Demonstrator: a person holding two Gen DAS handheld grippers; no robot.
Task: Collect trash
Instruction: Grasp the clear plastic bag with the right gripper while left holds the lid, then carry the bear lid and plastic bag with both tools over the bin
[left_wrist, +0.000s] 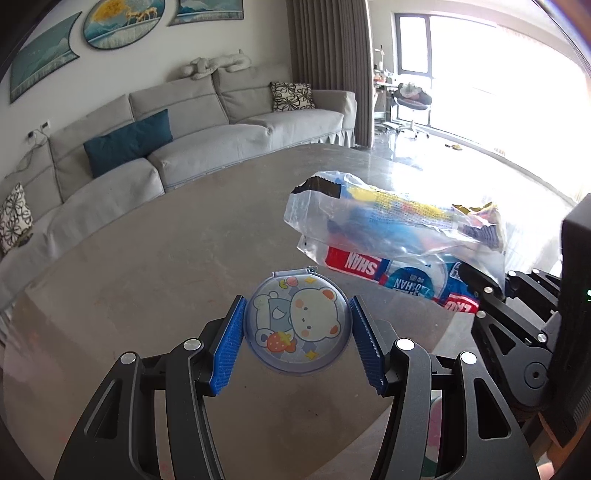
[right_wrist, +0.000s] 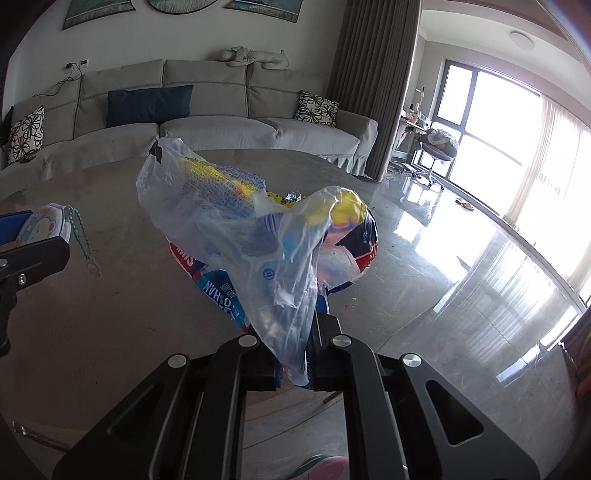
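Right gripper clamped tight on the gathered neck of a clear plastic bag, jaws all but closed with only the thin film pinched between them. Bag hanging forward off the fingertips, bulging, tilted over the grey table; whether its underside touches the tabletop cannot be told. Stuffed inside: crumpled snack wrappers in red, white, blue and yellow, print showing through the plastic. Seen from the left wrist, same bag sitting to the right and a little ahead, the right gripper's black linkage reaching in from the right edge.

Left gripper roughly half open, 2 blue ribbed pads pressed against either side of a round tin with a cartoon bear and strawberry on the lid. Tin held face up, lid towards the camera, above the table surface. From the right wrist view, the tin seen edge-on at far left, a pale blue bead chain dangling from it with a small charm at the end.

Beyond the table: a long grey sofa with a teal cushion, brown curtains, bright window glare on a glossy floor.
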